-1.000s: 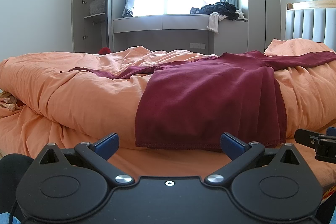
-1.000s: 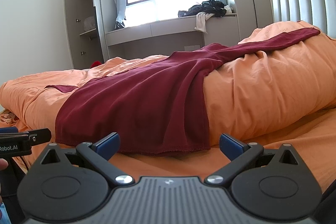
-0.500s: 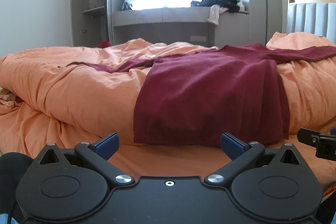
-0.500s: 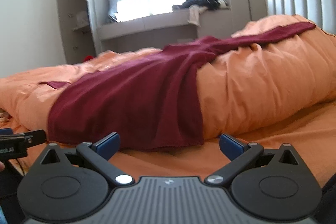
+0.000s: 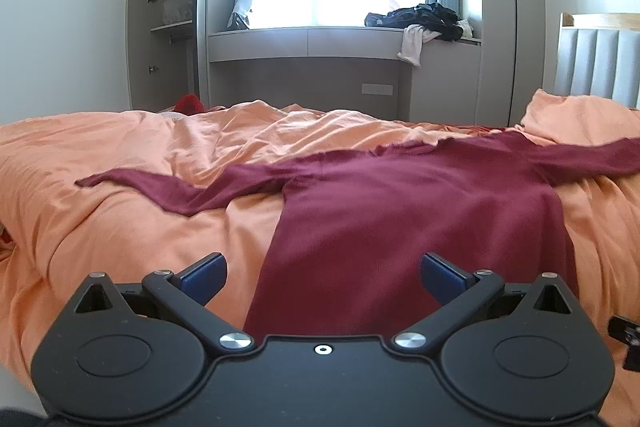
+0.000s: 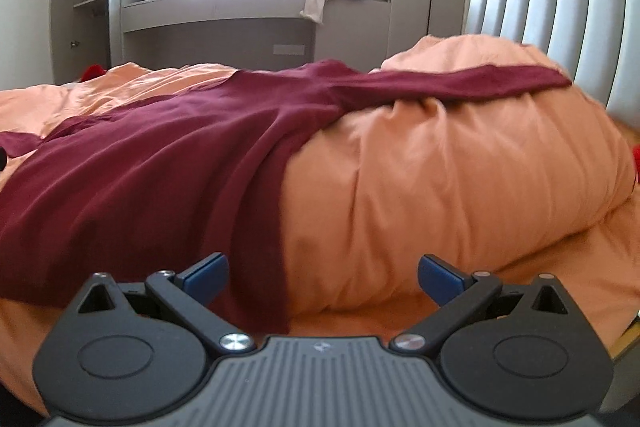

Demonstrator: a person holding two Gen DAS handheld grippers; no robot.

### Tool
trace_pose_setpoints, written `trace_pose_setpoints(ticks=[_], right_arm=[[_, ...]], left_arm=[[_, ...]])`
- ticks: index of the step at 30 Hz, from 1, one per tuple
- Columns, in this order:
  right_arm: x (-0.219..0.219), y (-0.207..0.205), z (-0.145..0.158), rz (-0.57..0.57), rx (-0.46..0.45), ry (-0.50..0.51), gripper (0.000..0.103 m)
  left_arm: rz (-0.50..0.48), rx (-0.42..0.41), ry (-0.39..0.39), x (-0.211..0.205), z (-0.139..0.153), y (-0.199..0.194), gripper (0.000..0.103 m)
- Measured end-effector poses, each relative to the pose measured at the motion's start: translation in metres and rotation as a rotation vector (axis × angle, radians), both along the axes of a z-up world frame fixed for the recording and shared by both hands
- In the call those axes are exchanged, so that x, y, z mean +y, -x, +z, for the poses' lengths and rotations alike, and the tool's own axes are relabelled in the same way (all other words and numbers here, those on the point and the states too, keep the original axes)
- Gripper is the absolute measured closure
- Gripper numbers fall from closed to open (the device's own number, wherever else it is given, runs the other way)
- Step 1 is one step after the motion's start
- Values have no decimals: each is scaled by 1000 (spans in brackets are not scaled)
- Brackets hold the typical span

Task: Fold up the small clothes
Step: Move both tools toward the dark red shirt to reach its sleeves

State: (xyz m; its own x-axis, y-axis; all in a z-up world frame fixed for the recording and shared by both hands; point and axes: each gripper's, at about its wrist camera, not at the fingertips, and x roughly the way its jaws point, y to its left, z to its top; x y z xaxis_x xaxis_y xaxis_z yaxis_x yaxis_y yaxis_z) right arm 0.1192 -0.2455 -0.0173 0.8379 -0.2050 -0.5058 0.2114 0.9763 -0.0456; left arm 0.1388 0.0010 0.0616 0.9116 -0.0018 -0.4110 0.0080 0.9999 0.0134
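Currently the dark red shirt (image 5: 420, 223) lies flat on the orange duvet (image 5: 132, 215), sleeves spread toward either side. Left gripper (image 5: 322, 273) spread wide above the shirt's hem, holding nothing. Right gripper (image 6: 322, 273) likewise spread, empty, over the shirt's right edge.

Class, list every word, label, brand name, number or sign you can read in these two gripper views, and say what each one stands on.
None can be read.
The right gripper carries a small emblem on its grey ribbed body; it is too small to read.
The maroon shirt, the orange duvet and the wall socket plate show no print.
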Motion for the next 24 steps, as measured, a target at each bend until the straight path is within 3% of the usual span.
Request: trace_pose_setpoints(ticks=[7,13,22,24], right_arm=[[-20,-30,10,-21,-4,17,0],[-61,-63,24,-66,-1,-51,0],[-175,-101,41,-93,-265,-174,0],[-208,-115,44,-101,-264,-209,0]], left_arm=[[46,-15,-27,-10,27,-58,0],[38,23,-28,-27,39,-99,0],[9,54,-50,-64,18,-155,0],[6,51,-54,-67,11,-163,0]])
